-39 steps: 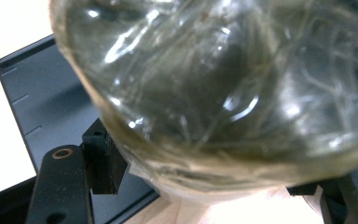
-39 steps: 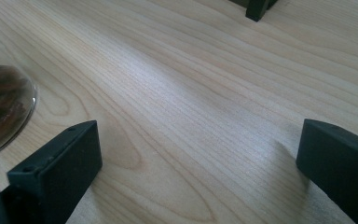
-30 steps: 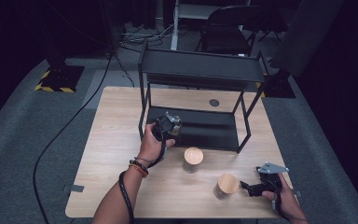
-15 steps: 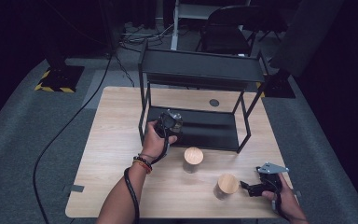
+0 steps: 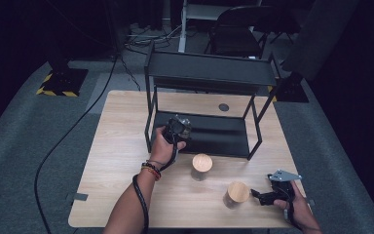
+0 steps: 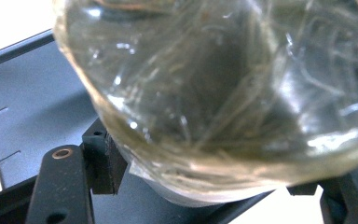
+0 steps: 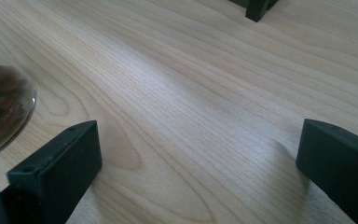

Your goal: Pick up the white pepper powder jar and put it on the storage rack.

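Left claw nudged shelfward; its view shows clamped jar.

Left claw with its clamped glass jar, now slightly further over the rack's lower shelf.

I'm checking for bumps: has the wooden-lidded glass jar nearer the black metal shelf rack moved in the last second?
No. The wooden-lidded glass jar keeps the same spot just in front of the black metal shelf rack, beside its lower shelf's front edge.

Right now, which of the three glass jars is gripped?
The jar in the left gripper, at the rack's lower shelf. The two cork-lidded jars stand free on the table.
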